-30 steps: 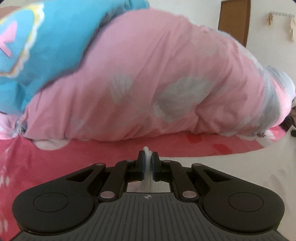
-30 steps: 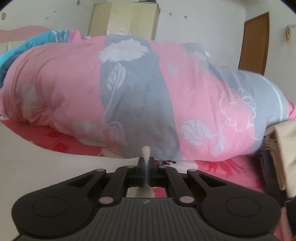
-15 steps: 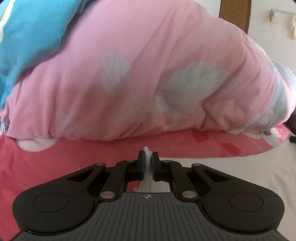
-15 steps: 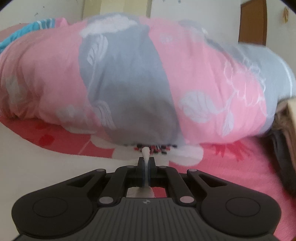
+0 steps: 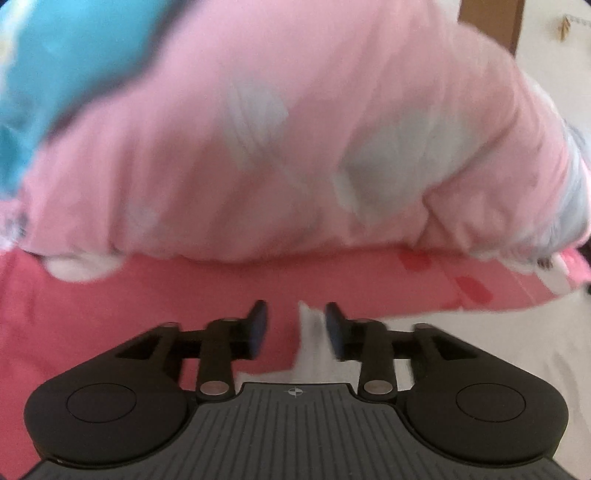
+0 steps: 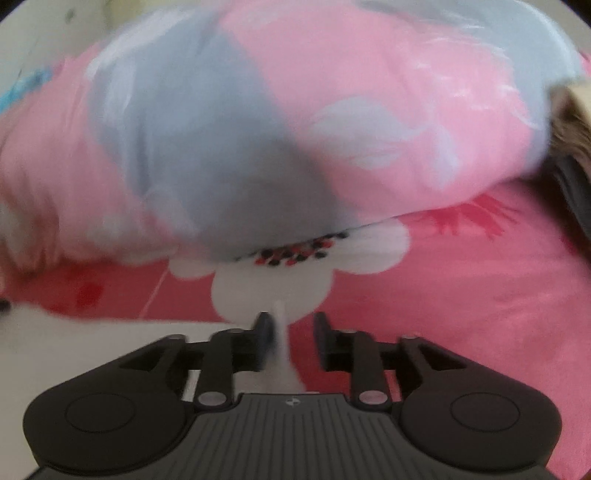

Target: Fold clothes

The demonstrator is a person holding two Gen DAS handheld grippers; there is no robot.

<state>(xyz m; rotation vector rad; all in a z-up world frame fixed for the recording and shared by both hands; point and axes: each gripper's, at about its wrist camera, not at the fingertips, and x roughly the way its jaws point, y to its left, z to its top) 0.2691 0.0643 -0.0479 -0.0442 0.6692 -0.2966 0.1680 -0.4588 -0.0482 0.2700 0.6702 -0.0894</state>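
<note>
A white garment (image 5: 498, 343) lies on the pink-red bed sheet (image 5: 110, 302). In the left wrist view, my left gripper (image 5: 295, 314) has its jaws opening. A raised corner of the white cloth (image 5: 306, 332) stands loose between them, close to the right finger. In the right wrist view, the garment (image 6: 92, 343) spreads to the left. My right gripper (image 6: 291, 321) is also opening, and a thin white fold (image 6: 282, 343) stands between the jaws beside the left finger. Neither pair of pads presses the cloth. Both views are blurred.
A bulky pink and grey flowered quilt (image 5: 295, 147) rises just beyond both grippers and also fills the right wrist view (image 6: 258, 129). A blue blanket (image 5: 55, 74) lies on it at the left. Dark and beige clothes (image 6: 569, 147) sit at the right. A brown door (image 5: 491, 18) is behind.
Both grippers were shut on the white cloth and now have their jaws apart, the cloth loose between them. Both views have drawn closer to the quilt, and the right view has rolled.
</note>
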